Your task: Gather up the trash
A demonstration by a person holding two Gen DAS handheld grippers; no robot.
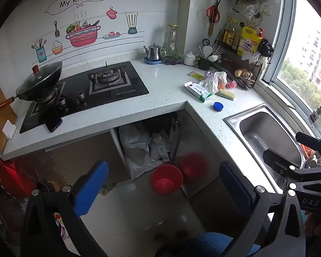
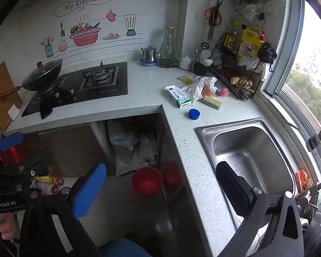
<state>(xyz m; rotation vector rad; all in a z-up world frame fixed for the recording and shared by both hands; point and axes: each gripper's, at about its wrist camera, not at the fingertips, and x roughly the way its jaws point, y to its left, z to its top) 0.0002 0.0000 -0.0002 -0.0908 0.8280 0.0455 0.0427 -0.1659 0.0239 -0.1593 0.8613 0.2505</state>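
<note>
Both claws, left claw and right claw, stand apart and empty. Trash lies on the bench: crumpled plastic bag, box, blue cap. Red bin on floor; cupboard contents indistinct.

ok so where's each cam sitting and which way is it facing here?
Left wrist: on the left gripper, angled down over the floor toward the counter corner; shows its own open blue fingers and the right gripper at the edge.
Right wrist: on the right gripper, angled down by the sink; shows its open fingers, the left gripper, a hand.
Shared: stove, blue cap, red bowl.
</note>
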